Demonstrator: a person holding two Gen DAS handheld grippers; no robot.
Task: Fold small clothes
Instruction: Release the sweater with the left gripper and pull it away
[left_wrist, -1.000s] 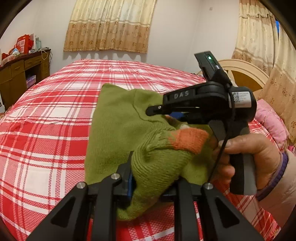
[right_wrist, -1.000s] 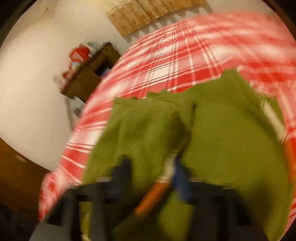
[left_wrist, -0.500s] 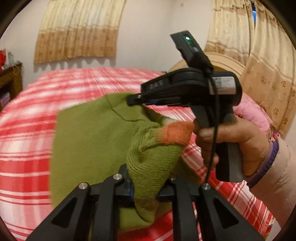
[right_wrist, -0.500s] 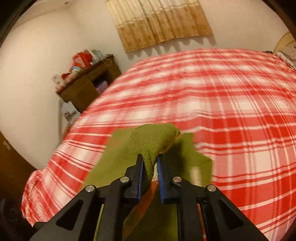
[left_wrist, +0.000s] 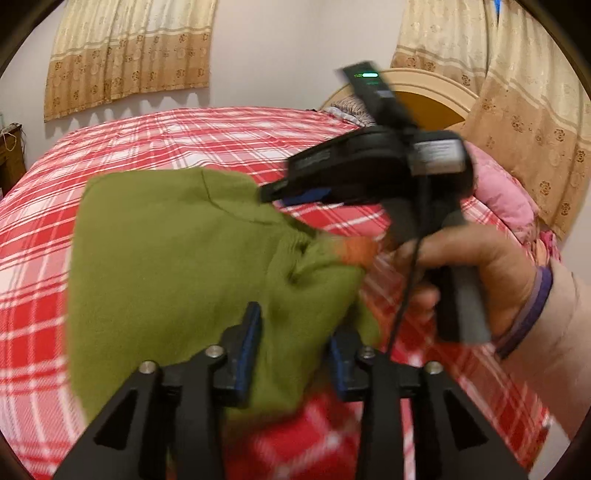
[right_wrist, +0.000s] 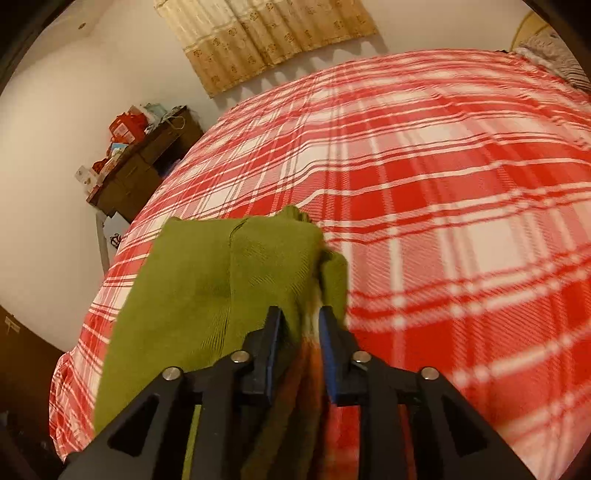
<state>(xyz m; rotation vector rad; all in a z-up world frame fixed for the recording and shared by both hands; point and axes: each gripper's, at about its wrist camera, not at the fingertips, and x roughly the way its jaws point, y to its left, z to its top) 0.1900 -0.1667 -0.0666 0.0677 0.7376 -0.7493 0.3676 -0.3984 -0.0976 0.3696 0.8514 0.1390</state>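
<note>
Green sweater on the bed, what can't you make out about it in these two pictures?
- Left wrist view: green sweater near edge hidden behind the left hand-held gripper; orange cuff motion-blurred.
- Right wrist view: sweater's lower part cut off by the frame edge and the right hand-held gripper.
- Both views: the side lying on the plaid bedspread is unseen.

bed (right_wrist: 461, 192): red plaid cover | curtains (left_wrist: 125, 51): beige | dresser (right_wrist: 136, 173): dark wood, cluttered | walls: white

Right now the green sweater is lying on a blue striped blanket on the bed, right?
Not quite. In the right wrist view, the green sweater lies on a red and white plaid blanket, not a blue striped one. It is on the bed.
</note>
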